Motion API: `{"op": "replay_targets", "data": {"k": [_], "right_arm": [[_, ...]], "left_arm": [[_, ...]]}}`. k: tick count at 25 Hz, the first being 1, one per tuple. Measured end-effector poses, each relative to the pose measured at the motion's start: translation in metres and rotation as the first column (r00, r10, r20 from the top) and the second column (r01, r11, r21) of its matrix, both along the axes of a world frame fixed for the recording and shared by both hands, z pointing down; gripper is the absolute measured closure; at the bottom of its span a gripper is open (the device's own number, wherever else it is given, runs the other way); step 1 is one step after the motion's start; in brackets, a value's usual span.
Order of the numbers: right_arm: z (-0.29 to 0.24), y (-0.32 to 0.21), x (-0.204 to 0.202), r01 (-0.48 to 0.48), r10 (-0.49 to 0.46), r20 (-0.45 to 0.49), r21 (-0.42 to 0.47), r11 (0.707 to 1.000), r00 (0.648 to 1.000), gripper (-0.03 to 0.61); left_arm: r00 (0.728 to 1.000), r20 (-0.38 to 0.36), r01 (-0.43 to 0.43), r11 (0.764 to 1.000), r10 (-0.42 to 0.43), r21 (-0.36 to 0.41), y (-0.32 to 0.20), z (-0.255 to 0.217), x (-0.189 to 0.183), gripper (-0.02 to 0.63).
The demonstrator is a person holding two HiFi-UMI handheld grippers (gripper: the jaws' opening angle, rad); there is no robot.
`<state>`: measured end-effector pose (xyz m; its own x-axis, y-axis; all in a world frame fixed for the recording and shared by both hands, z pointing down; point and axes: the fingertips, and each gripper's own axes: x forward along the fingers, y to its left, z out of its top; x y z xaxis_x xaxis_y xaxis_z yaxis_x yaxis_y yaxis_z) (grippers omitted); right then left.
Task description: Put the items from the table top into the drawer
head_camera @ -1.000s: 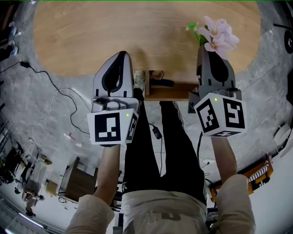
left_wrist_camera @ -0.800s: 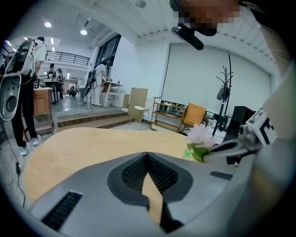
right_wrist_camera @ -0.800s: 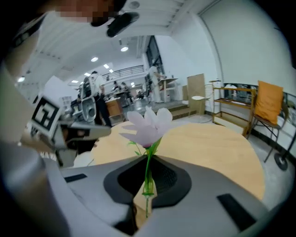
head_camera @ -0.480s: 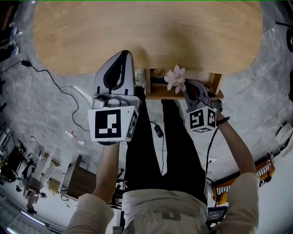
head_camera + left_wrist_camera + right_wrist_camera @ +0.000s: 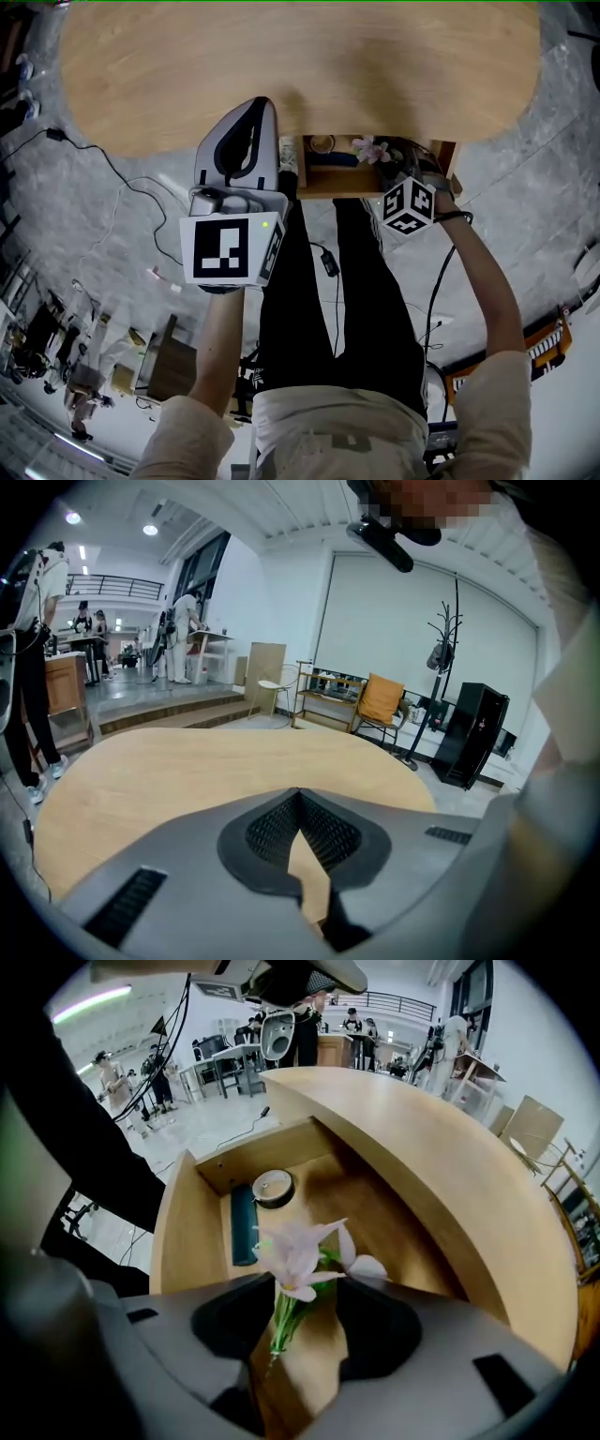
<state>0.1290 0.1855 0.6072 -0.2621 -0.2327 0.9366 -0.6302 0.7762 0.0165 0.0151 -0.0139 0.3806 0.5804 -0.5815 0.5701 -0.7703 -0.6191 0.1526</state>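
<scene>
Pale oval wooden tabletop (image 5: 281, 75), bare across all that shows. Grey stone floor (image 5: 112, 216) around it, and an open hall beyond with people far off. Open drawer (image 5: 178, 1232) under the near edge, pulled out toward the person.

Right tool (image 5: 300, 1335): pointed steeply down into the drawer, jaws well apart, just been opening. Pink-white flower (image 5: 298, 1246) between them, green stem running down the gap, pads not pressing on it. Let go, by the look of it. Blossom over the drawer floor, toward the middle. Fully settled on the wood or not: cannot tell.

Also in the drawer: round lidded tin (image 5: 273, 1188) at the back, dark teal bar-shaped item (image 5: 244, 1224) just beside it along the left wall.

Left tool (image 5: 300, 794): held over the near edge of the tabletop, tips closed together, nothing gripped.

Progress, as a judgement: nearly finished. No item left on the visible tabletop; flower probably the last one.

Left to do: draw the right tool clear without dragging the stem back out. Possibly push the drawer shut, though not asked for by the task.
</scene>
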Motion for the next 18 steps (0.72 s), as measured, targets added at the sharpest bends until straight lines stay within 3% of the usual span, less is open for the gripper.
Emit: {"op": "replay_targets", "data": {"k": [6, 14, 18], "right_arm": [[-0.002, 0.001, 0.006, -0.027, 0.027, 0.002, -0.003, 1.000, 1.000, 0.382], [-0.001, 0.027, 0.013, -0.006, 0.004, -0.026, -0.086, 0.996, 1.000, 0.382], [-0.026, 0.012, 0.010, -0.036, 0.035, -0.024, -0.061, 0.998, 0.999, 0.382]], "left_arm": [[1.000, -0.020, -0.011, 1.000, 0.011, 0.002, 0.002, -0.004, 0.016, 0.606], [0.999, -0.030, -0.015, 1.000, 0.016, 0.027, 0.004, -0.020, 0.014, 0.606], [0.999, -0.053, 0.011, 0.998, -0.008, 0.055, -0.004, -0.044, 0.007, 0.606]]}}
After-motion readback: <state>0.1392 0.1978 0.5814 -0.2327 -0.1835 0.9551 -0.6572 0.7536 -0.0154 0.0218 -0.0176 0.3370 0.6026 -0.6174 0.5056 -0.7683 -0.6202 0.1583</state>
